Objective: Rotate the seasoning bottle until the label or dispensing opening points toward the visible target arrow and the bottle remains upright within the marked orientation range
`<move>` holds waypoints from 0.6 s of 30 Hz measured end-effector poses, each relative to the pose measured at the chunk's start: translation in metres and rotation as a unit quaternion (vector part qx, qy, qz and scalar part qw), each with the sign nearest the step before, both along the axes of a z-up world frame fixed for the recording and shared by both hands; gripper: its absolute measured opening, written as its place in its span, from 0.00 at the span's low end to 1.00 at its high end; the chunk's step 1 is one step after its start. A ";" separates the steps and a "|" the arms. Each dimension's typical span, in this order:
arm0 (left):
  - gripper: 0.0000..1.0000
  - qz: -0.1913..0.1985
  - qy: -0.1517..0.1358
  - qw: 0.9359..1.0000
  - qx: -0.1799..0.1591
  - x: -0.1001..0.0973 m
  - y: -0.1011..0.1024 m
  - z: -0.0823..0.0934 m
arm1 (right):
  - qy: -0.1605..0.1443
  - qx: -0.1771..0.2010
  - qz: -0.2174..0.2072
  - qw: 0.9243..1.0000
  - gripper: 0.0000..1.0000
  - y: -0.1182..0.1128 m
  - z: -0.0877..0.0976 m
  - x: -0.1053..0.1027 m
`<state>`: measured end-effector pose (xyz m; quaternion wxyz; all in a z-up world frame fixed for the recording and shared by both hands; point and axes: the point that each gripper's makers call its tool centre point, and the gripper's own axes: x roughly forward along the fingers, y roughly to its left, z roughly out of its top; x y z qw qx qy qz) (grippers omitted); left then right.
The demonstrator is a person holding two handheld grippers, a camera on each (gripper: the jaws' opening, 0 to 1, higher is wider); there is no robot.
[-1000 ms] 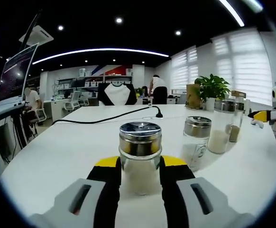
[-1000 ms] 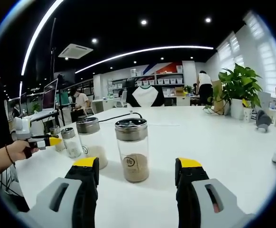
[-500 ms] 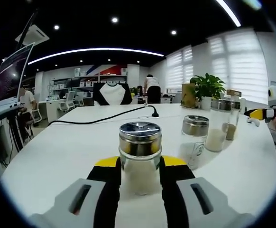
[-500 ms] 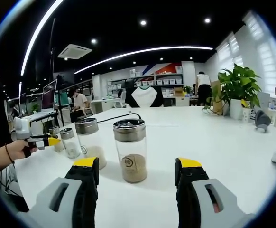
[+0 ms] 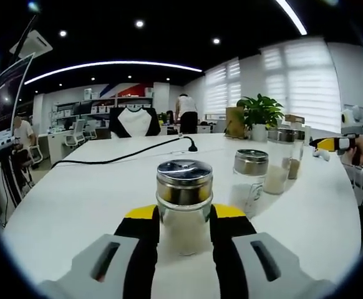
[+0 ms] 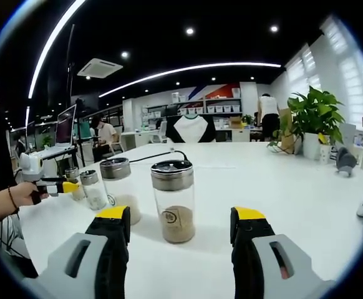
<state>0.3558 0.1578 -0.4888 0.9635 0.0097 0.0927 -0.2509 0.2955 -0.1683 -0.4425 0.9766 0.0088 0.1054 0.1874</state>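
In the left gripper view my left gripper (image 5: pixel 183 213) is shut on a glass seasoning bottle (image 5: pixel 184 202) with a shiny metal lid and pale contents, held upright between the yellow-tipped jaws. In the right gripper view my right gripper (image 6: pixel 181 215) stands open on the white table (image 6: pixel 294 187). A taller bottle of brown seasoning (image 6: pixel 174 200) with a small round label stands just ahead of its jaws, untouched. At the far left of that view the left gripper (image 6: pixel 57 185) shows in a person's hand (image 6: pixel 10 196).
More metal-lidded bottles stand in a row: two (image 5: pixel 250 180) (image 5: pixel 278 161) in the left gripper view, two (image 6: pixel 120 196) (image 6: pixel 93 189) in the right. A black cable (image 5: pixel 125 152) crosses the table, a potted plant (image 5: pixel 259 115) stands far off, and the right gripper (image 5: pixel 331 143) shows at right.
The left gripper view has turned, so the background and the other bottles have slid leftward while the held bottle stays fixed in the jaws. The right gripper view has shifted only slightly.
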 end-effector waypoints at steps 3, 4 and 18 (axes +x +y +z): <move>0.33 -0.011 -0.001 1.000 -0.001 0.001 -0.001 0.000 | 0.000 0.000 0.000 1.000 0.66 0.001 0.000 -0.001; 0.33 -0.014 -0.001 1.000 -0.001 0.001 -0.001 0.000 | 0.001 0.000 0.001 1.000 0.66 0.001 0.000 -0.001; 0.33 -0.085 0.005 0.996 0.008 0.003 -0.003 0.000 | 0.004 -0.002 0.006 1.000 0.66 0.004 -0.002 -0.001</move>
